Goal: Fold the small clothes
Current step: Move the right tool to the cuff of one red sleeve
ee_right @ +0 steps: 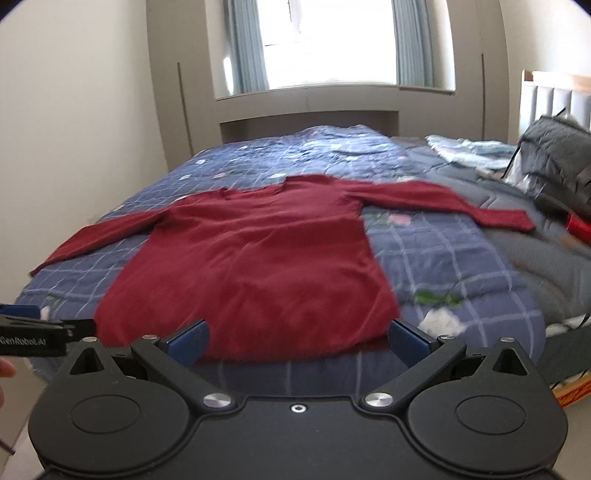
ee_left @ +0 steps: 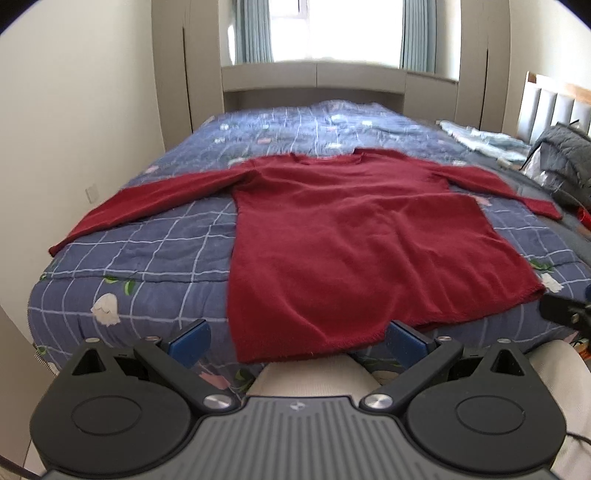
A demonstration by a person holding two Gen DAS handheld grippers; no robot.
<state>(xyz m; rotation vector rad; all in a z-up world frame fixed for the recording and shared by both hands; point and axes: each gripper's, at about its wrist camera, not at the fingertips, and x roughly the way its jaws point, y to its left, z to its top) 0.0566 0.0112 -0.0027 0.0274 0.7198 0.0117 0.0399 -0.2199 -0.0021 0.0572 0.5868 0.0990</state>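
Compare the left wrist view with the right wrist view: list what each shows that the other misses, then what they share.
Only the left wrist view: the person's light trousers below the bed edge, and the tip of the right claw at the right edge.

Only the right wrist view: the left claw's body with GenRobot.AI lettering at the left edge, and fingertips beneath it.

Both: the red sweater spread flat with sleeves out on the blue checked quilt, the window, and the dark jacket. Each claw stands open, empty.
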